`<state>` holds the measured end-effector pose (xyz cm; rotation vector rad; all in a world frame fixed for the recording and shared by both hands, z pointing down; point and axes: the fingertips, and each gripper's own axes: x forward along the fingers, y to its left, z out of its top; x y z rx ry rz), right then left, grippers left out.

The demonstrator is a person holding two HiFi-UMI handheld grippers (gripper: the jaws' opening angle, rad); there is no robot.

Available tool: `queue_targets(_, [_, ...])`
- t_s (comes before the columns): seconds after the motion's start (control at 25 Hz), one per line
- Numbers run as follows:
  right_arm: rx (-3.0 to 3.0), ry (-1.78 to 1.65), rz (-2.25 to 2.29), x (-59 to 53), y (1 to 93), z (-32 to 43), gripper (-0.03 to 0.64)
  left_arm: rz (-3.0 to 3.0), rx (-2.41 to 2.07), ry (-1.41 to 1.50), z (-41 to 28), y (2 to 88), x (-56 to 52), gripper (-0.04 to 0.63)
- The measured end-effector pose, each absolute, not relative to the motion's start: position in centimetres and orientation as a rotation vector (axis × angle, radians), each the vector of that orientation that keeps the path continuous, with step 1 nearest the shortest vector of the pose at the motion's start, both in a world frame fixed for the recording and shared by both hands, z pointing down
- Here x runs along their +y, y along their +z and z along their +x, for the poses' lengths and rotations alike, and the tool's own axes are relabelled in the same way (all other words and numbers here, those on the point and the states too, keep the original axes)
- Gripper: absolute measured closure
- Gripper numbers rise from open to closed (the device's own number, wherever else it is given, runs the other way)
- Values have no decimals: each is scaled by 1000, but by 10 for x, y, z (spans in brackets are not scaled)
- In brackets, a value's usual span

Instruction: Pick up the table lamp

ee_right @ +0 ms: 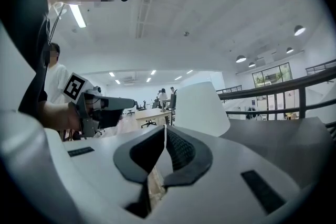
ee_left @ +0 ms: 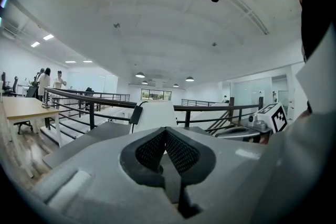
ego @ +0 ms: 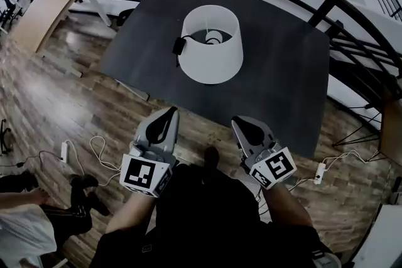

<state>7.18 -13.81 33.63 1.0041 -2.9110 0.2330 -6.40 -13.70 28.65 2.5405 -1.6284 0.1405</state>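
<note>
The table lamp [ego: 211, 47] has a white drum shade and stands in the middle of a dark table [ego: 286, 78]; a black switch [ego: 179, 45] hangs on its cord at the shade's left side. My left gripper [ego: 169, 112] and right gripper [ego: 239, 122] are side by side over the wooden floor, short of the table's near edge, both pointing at the lamp. Both are shut with nothing between the jaws. In the left gripper view the lamp [ee_left: 155, 114] rises just beyond the shut left gripper [ee_left: 165, 131]. In the right gripper view the shade [ee_right: 202, 106] stands right of the shut right gripper [ee_right: 165, 128].
A black metal railing [ego: 326, 6] curves round the far and right sides of the table. A wooden desk [ego: 41, 12] stands at far left. Power strips [ego: 64, 150] and cables lie on the floor at both sides. A person [ego: 25, 223] is at lower left.
</note>
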Motion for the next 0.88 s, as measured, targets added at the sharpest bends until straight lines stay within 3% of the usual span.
queue_targets(0.72, [-2832, 214, 1114, -238, 439, 15, 598, 2524, -1535, 168, -105, 398, -235, 591])
queue_targets(0.88, [-2826, 190, 1116, -259, 465, 5, 563, 2538, -1546, 177, -110, 422, -256, 591])
